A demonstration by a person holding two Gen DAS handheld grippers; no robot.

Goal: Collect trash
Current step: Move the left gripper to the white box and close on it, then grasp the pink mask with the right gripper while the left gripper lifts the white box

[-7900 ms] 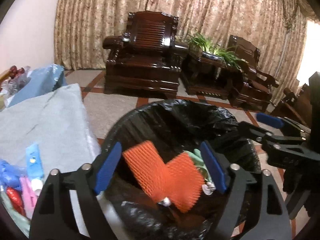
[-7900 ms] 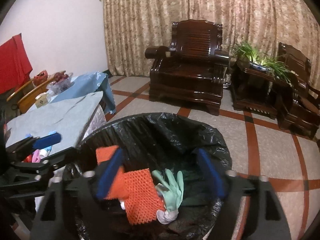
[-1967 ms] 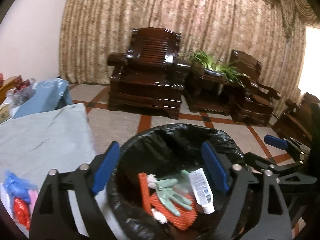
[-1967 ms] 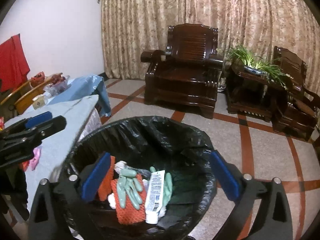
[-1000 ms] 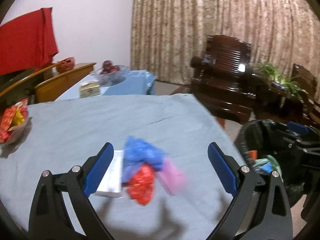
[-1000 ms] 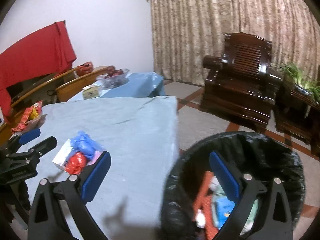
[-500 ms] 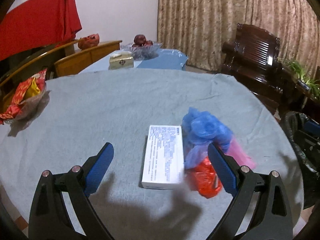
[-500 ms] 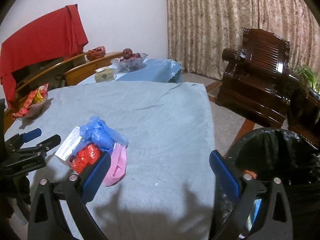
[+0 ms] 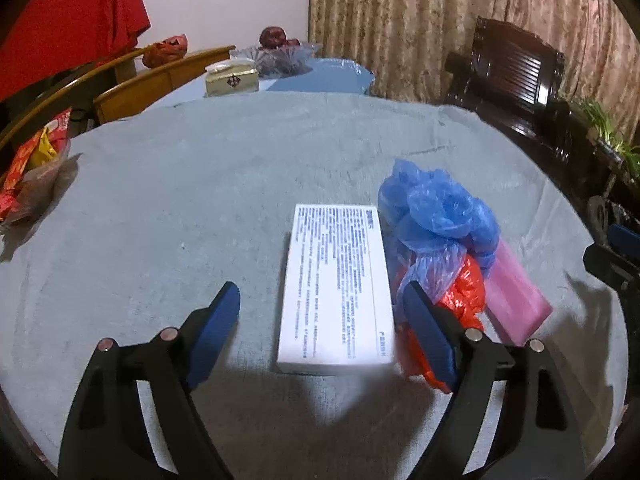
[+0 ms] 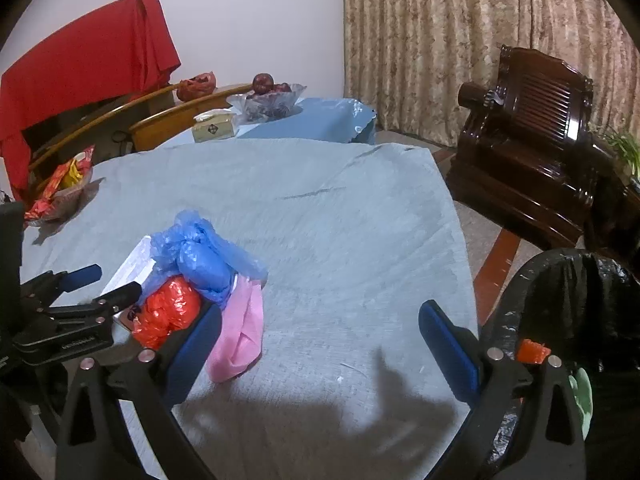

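Observation:
A white printed box (image 9: pixel 336 284) lies flat on the grey tablecloth (image 9: pixel 180 184). Against its right side sit a crumpled blue plastic bag (image 9: pixel 436 208), a red wrapper (image 9: pixel 460 296) and a pink packet (image 9: pixel 516 292). My left gripper (image 9: pixel 318 292) hangs low over the box's near end, jaws closing around it, pads clear of it. From the right wrist view the left gripper (image 10: pixel 116 280) reaches in beside the pile (image 10: pixel 200 256). My right gripper (image 10: pixel 320 312) is open over bare cloth, its left finger by the pink packet (image 10: pixel 240 328). The black-lined bin (image 10: pixel 580 300) stands off the table's right edge.
Snack packets (image 9: pixel 32 160) lie at the table's left edge. Behind stand a tissue box (image 9: pixel 231 80), a fruit bowl (image 9: pixel 280 52) and wooden chairs (image 10: pixel 180 120) with a red cloth (image 10: pixel 80 60). A dark armchair (image 10: pixel 532 140) is on the right.
Both grippers swung from above the bin to the table. The left one sank toward the white box and its jaws narrowed. The right one came closer to the pile.

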